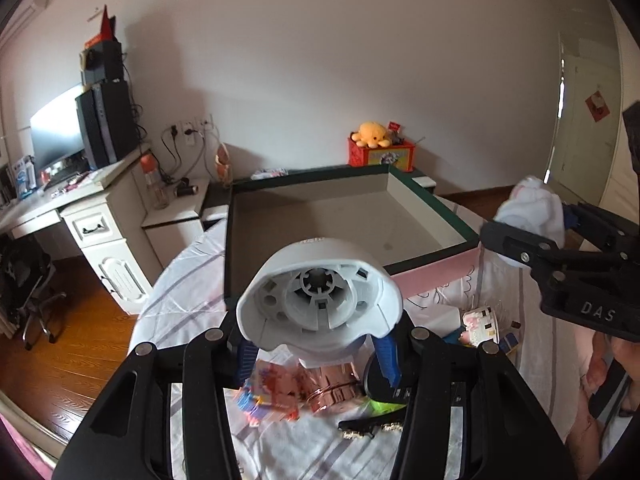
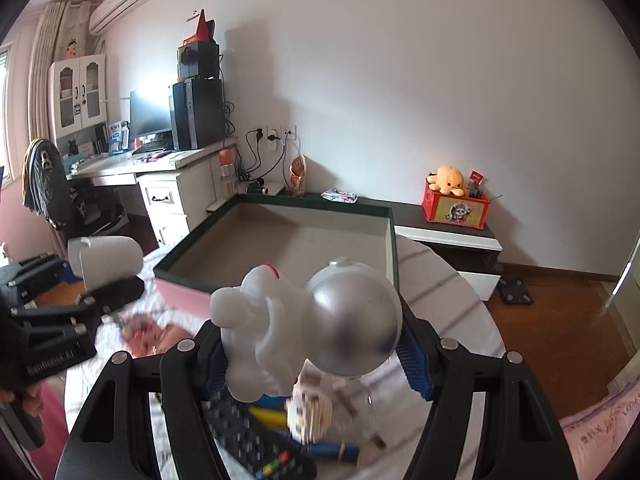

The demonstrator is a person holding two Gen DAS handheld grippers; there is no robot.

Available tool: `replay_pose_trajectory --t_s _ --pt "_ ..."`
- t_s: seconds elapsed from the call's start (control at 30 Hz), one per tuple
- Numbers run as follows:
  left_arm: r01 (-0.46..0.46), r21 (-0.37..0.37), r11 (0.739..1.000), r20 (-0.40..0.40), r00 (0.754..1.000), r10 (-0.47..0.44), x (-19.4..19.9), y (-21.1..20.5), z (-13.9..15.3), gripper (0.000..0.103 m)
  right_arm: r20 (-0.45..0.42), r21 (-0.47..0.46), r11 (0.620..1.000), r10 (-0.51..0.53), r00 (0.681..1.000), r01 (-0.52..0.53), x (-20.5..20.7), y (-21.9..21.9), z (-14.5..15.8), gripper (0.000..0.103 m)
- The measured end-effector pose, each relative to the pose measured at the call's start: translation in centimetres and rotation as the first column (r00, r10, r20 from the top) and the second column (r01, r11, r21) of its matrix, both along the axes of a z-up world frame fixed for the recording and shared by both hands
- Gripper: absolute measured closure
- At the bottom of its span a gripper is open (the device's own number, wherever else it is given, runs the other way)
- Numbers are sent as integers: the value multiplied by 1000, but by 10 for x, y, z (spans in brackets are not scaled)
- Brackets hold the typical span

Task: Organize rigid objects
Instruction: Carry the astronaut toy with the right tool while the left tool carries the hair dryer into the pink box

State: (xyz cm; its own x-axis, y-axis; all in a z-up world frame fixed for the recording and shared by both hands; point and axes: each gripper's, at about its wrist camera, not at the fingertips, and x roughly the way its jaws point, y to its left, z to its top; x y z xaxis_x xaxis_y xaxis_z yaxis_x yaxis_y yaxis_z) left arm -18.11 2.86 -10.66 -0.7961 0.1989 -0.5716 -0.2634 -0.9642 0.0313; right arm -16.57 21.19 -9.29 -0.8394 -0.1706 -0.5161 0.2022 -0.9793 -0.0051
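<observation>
My left gripper [image 1: 316, 344] is shut on a white dome-shaped plastic device [image 1: 320, 296] with a hollow ribbed underside, held above the bed. My right gripper [image 2: 316, 356] is shut on a white astronaut figure with a silver helmet [image 2: 304, 324]. A large open box [image 1: 344, 220] with a dark green rim and pale inside stands on the bed just beyond both grippers; it also shows in the right wrist view [image 2: 288, 236]. The right gripper [image 1: 560, 264] shows at the right of the left wrist view, and the left gripper [image 2: 80, 300] at the left of the right wrist view.
Small toys lie on the striped sheet: a pink block toy [image 1: 276, 392], a copper-coloured piece [image 1: 332, 388], a black remote [image 2: 256, 440], a blue pen [image 2: 332, 448]. A white desk [image 1: 100, 200] with a monitor stands left. A red box with a yellow plush [image 2: 456, 200] sits on a low cabinet.
</observation>
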Motion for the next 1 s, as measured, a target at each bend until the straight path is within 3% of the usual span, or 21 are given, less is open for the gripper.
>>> replay_pose_trajectory --t_s 0.17,0.37,0.63,0.83,1.0 --pt "10 54 998 17 1000 -11 -27 0 1 54 20 -2 1000 10 1000 -10 -29 -2 -2 33" --pt "-16 27 1000 50 999 15 -77 7 -2 54 58 15 1000 16 998 -16 -71 -8 -10 33" --pt "-46 -28 999 149 988 49 -128 13 -35 54 154 54 997 36 987 -45 -120 -21 -34 33" --pt "-72 -54 996 210 974 82 -143 14 -60 54 224 84 993 58 973 -79 -144 -34 -51 33" --pt "-98 -85 991 214 970 115 -141 15 -64 54 263 103 990 63 963 -93 -150 -40 -60 33"
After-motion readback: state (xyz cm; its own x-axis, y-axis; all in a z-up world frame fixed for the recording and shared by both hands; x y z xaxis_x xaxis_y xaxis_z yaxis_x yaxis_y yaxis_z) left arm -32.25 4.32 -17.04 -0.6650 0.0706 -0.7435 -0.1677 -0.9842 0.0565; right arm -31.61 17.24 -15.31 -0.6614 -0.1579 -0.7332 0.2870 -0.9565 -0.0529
